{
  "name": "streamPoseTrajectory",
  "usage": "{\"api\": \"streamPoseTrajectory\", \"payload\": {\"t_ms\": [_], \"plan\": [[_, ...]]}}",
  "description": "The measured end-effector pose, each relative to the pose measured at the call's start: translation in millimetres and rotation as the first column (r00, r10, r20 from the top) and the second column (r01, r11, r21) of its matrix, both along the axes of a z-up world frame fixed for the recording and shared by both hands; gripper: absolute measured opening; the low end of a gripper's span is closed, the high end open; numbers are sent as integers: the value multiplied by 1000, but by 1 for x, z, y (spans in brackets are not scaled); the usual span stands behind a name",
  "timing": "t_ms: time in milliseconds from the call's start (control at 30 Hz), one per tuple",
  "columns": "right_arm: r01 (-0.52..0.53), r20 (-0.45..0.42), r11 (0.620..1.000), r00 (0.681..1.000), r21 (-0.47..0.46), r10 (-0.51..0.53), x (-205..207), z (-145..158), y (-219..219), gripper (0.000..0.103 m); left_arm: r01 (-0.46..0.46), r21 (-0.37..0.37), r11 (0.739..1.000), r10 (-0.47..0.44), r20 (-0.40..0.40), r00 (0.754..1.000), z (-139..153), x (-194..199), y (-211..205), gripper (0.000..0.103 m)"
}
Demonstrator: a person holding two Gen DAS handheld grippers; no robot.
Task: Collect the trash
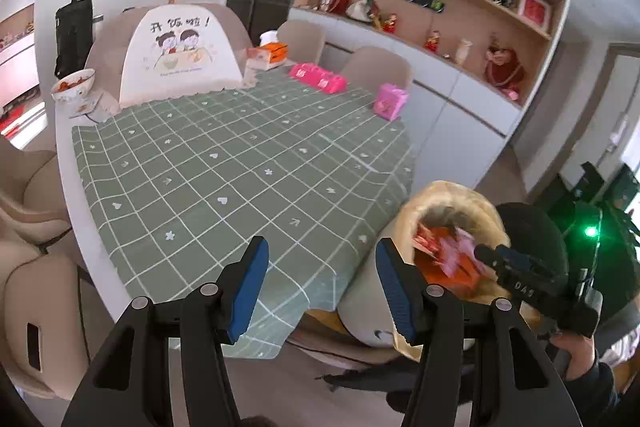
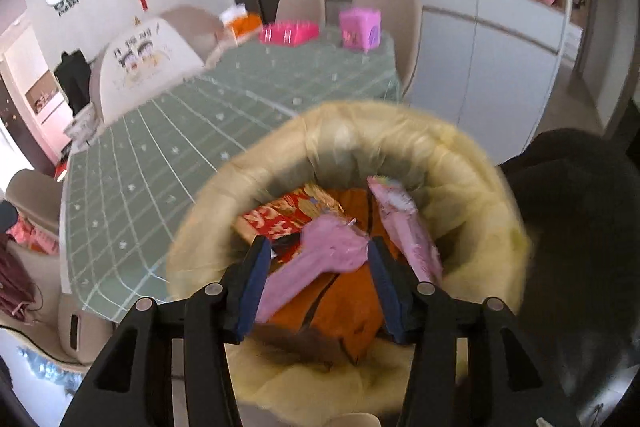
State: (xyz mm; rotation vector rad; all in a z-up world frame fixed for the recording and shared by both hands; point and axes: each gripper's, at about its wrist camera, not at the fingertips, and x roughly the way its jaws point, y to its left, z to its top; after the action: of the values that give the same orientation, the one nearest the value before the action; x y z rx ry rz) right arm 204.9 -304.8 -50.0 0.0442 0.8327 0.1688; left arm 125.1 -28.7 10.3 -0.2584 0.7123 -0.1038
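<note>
My left gripper (image 1: 322,245) hangs open and empty over the near edge of the green checked tablecloth (image 1: 240,155). To its right stands a trash bin (image 1: 440,193) lined with a yellowish bag, with my right gripper (image 1: 492,255) over its mouth. In the right wrist view the right gripper (image 2: 318,243) is open above the bin (image 2: 360,123). A blurred pink wrapper (image 2: 320,259) lies loose between its fingers. Below it in the bin are another pink piece (image 2: 404,223), a red packet (image 2: 280,219) and an orange box (image 2: 352,307).
At the table's far end sit a pink box (image 1: 318,77), a small pink bag (image 1: 390,101), an orange tissue box (image 1: 268,55), a cartoon-printed food cover (image 1: 180,55) and a bowl (image 1: 74,85). Beige chairs ring the table. A hand (image 1: 576,355) holds the right gripper.
</note>
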Motion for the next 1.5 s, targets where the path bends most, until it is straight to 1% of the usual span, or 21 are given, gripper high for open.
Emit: {"api": "streamPoseTrajectory", "payload": {"t_ms": [67,200,333,467,567,633,767,900,1033,1233,1500], "plan": [[8,41,1000,999,22,-9,-26,21,3,48,23,17,1000,-24,29,999,10,-20,1,57],[-3,96,999,995,38,-1,-76,52,18,49,21,101,995,-29,80,996,26,-62,-4,57],[-10,159,1000,987,22,7,-128,76,36,49,46,145,988,-60,89,994,32,-96,-6,57],[-15,173,999,985,42,7,-178,85,52,50,66,159,985,-80,88,993,32,-130,-4,57],[-9,181,999,983,34,3,-213,86,65,50,48,168,985,-60,68,996,31,-153,-1,57],[-5,185,999,983,38,-2,-228,86,70,50,41,185,982,-54,63,997,31,-166,0,57],[5,203,999,979,41,-14,-258,88,84,50,38,207,977,-56,78,995,32,-194,1,57],[12,226,1000,974,23,-17,-280,88,98,50,44,219,975,-67,100,993,37,-216,5,57],[20,238,1000,971,8,-21,-292,86,110,50,48,219,974,-73,107,992,40,-227,13,57],[32,240,999,970,16,-35,-299,85,115,50,35,226,973,-65,126,990,43,-234,21,57],[45,243,999,969,18,-48,-299,86,116,50,40,218,975,-65,106,992,37,-234,26,57]]}}
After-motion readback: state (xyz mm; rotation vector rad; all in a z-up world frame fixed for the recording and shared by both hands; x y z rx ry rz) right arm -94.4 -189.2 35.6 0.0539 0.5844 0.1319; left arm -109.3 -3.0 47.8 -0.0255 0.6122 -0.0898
